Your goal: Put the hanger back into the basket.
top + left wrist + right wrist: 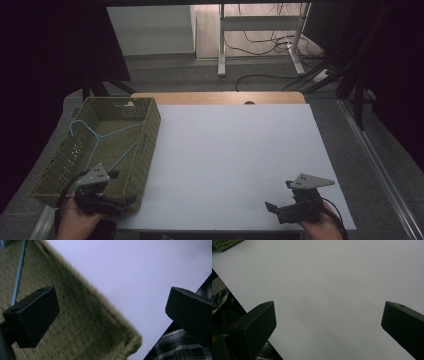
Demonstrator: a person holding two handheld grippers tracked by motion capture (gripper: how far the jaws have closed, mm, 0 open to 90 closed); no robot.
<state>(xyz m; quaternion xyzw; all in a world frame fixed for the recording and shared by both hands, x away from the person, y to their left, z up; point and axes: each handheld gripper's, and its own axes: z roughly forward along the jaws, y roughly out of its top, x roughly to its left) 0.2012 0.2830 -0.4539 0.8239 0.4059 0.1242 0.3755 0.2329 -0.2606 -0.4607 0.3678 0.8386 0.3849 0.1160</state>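
Currently: hanger (102, 137) lies in basket (145, 150); left claw (116, 189) wide, empty; right claw (280, 200) wide, idle. Next, judged: withdraw left claw clear.

White table (235, 165) is taking up the mid of high view, w/ a wood strip (215, 97) showing along its 12 o'clock edge. Olive basket (145, 145) is sitting on it at approx 9 o'clock, overhanging the left edge.
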